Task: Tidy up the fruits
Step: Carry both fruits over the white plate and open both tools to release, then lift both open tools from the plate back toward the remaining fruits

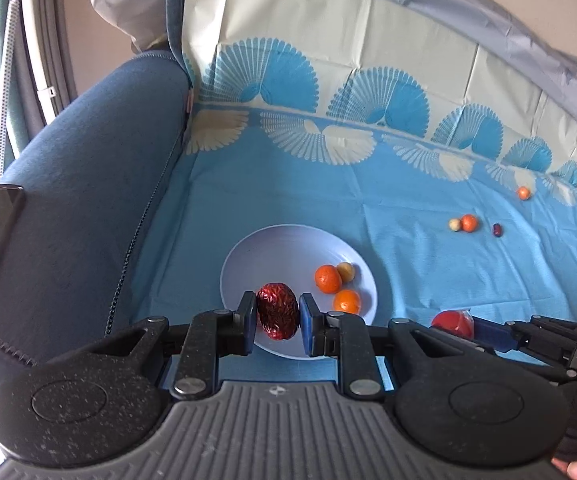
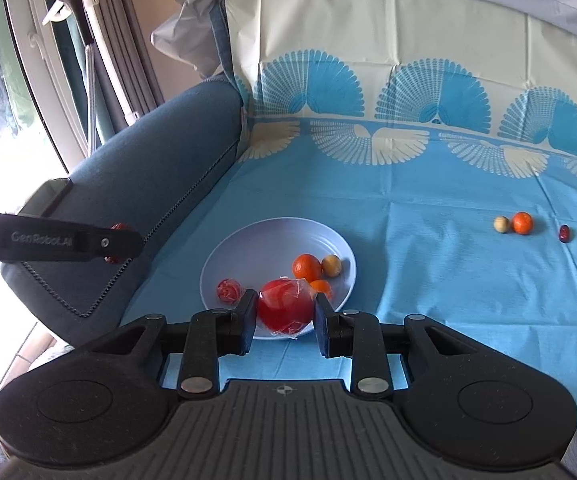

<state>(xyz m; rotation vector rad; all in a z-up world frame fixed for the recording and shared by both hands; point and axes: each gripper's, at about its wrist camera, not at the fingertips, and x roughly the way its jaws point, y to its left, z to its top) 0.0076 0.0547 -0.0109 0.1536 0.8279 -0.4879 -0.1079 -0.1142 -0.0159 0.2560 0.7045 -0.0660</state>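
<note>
In our left gripper (image 1: 278, 317) we pinch a wrinkled red date (image 1: 277, 316) between the pads, its long axis upright in the left wrist view, one end toward the plate (image 1: 272, 248) and the other toward the camera. It hangs over the plate's near rim.

In our right gripper (image 2: 285, 312) we clamp a red fruit (image 2: 284, 308) wrapped in clear film; it is roundish, with no clear long axis. It sits over the near part of the plate (image 2: 256, 236) in the right wrist view.

The pale plate rests on a blue cloth (image 2: 428, 264). In it we see two oranges (image 1: 327, 279) (image 1: 346, 301) close together, a small yellowish fruit (image 1: 346, 271) touching the farther orange, and, in the right wrist view, a small red wrapped ball (image 2: 228, 289) near the left rim.

Well apart on the cloth, to the right, lie a pale ball (image 2: 501, 224) touching an orange (image 2: 522, 223), and a dark date (image 2: 564, 233) just beside them, its long axis running away from us. Another orange (image 1: 523, 193) lies farther back.
</note>
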